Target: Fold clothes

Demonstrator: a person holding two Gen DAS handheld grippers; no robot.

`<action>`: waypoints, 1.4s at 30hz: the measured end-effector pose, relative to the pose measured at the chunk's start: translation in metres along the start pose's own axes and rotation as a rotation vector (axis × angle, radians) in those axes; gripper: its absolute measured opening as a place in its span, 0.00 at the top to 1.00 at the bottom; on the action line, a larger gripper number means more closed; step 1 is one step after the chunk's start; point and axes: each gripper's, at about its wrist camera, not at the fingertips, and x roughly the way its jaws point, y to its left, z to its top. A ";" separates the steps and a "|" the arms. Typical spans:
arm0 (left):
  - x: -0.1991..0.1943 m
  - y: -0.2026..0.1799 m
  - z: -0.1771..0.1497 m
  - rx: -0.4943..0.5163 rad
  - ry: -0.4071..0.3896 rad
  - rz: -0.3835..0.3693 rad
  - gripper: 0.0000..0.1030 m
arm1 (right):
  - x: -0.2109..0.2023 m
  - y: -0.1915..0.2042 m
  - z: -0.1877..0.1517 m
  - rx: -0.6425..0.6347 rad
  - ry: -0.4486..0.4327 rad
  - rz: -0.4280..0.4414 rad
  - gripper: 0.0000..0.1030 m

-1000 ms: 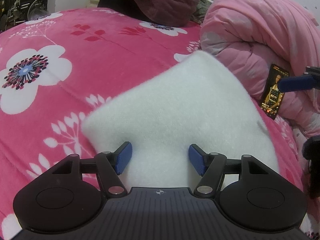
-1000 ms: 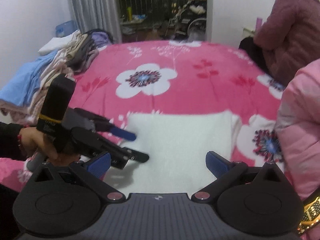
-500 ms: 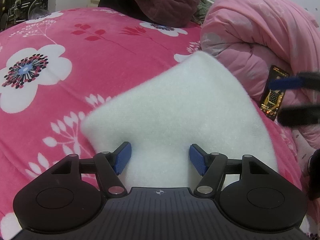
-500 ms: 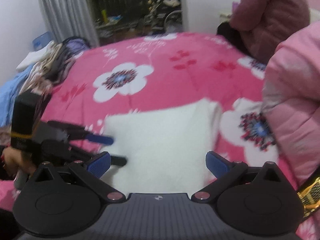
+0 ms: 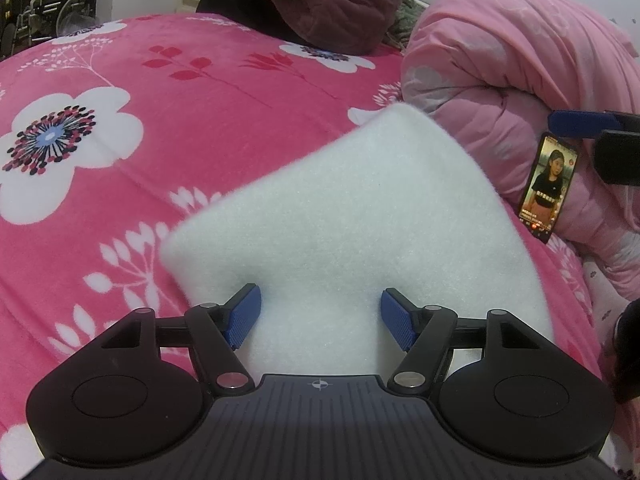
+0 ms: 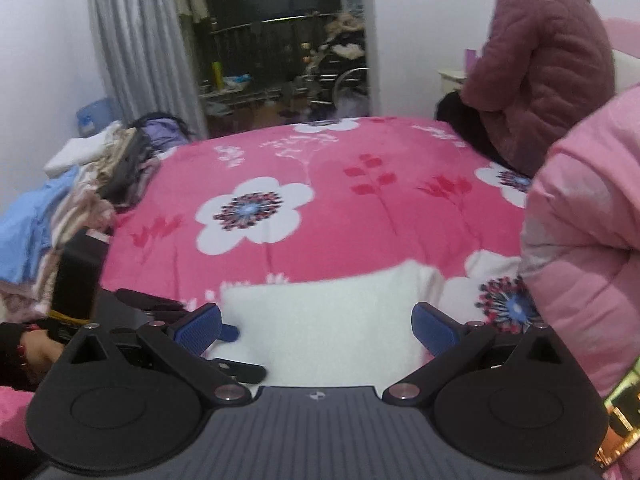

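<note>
Left wrist view: my left gripper hangs wide open, empty, just over the near edge of the folded white cloth. That cloth is fluffy, squarish, flat on the pink flowered blanket. My right gripper is also spread wide, holding nothing, above the cloth's near side. Beyond lies a puffy pink quilt.

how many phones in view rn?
1: a lit phone propped against the rolled pink quilt, right of the white garment. Its edge shows at lower right in the right wrist view.
</note>
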 end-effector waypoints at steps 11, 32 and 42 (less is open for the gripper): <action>-0.001 -0.002 0.000 -0.003 -0.003 0.007 0.34 | 0.015 0.010 -0.014 -0.032 0.091 0.033 0.06; 0.000 -0.009 -0.002 0.092 -0.017 0.047 0.34 | 0.072 0.017 -0.029 -0.391 0.138 -0.094 0.74; -0.014 0.000 0.015 0.076 -0.062 0.034 0.35 | 0.043 -0.021 -0.005 -0.281 0.063 -0.100 0.74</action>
